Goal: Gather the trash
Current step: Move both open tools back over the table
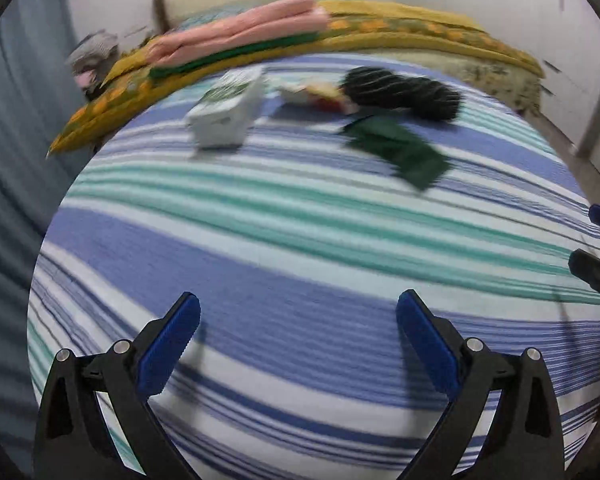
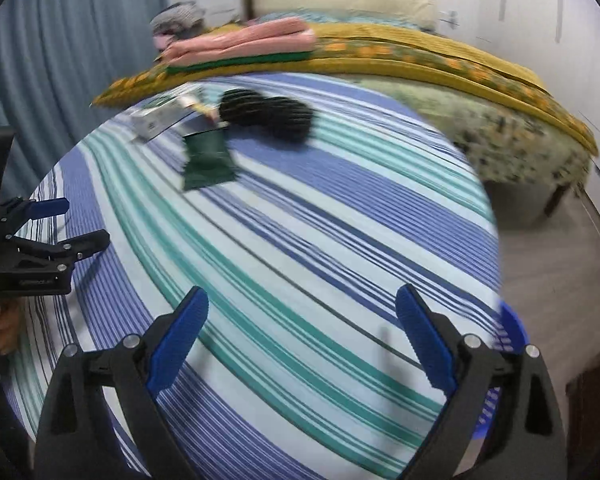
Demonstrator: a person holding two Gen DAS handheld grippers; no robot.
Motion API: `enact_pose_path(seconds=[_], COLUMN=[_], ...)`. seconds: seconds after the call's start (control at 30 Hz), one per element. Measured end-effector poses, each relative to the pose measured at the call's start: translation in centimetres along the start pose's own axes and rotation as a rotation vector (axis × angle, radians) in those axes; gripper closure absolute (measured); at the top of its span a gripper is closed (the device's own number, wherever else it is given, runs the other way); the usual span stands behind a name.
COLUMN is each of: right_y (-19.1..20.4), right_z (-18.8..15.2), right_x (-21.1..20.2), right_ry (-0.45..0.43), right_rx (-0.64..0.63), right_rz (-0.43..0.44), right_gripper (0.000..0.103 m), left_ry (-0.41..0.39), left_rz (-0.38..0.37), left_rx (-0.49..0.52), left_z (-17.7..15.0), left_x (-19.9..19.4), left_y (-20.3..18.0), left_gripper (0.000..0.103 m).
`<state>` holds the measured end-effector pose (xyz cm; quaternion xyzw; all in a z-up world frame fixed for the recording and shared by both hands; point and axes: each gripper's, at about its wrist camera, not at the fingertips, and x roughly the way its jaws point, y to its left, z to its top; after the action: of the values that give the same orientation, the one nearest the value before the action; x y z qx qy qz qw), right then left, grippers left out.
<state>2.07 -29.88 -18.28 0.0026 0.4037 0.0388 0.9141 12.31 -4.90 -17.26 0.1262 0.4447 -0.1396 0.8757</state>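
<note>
Several bits of trash lie at the far end of a blue, white and teal striped cloth (image 1: 300,220): a white carton (image 1: 224,114), a crumpled yellow-red wrapper (image 1: 320,94), a dark green pouch (image 1: 400,150) and a black ribbed item (image 1: 404,90). My left gripper (image 1: 298,312) hovers open over the near stripes with nothing between its blue pads. My right gripper (image 2: 302,308) is open and empty too, well short of the green pouch (image 2: 208,160), the carton (image 2: 156,118) and the black item (image 2: 268,114). Each gripper shows at the other view's edge: the right gripper (image 1: 584,236) and the left gripper (image 2: 88,220).
A bed with a yellow blanket (image 1: 420,36) and folded pink cloth (image 1: 240,32) stands behind the striped surface. A blue-grey curtain (image 2: 80,40) hangs at the left. A blue basket rim (image 2: 510,340) shows past the cloth's right edge, above bare floor (image 2: 552,260).
</note>
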Motion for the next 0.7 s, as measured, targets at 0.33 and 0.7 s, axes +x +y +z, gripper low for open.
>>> enact_pose_path(seconds=[0.33,0.7], right_y=[2.0,1.7], right_z=[2.7,2.7], right_x=[4.5,4.8], right_ry=[0.066,0.079], right_rx=[-0.037,-0.021], right_rz=[-0.006,0.016], right_gripper=[0.011,0.006], left_ry=[-0.003,-0.028], left_rz=[-0.053,-0.090], left_rx=[-0.063,-0.026], left_z=[-0.6,1.4], left_x=[0.4,0.9], left_y=[1.5,2.6], left_gripper=[0.004,0.004])
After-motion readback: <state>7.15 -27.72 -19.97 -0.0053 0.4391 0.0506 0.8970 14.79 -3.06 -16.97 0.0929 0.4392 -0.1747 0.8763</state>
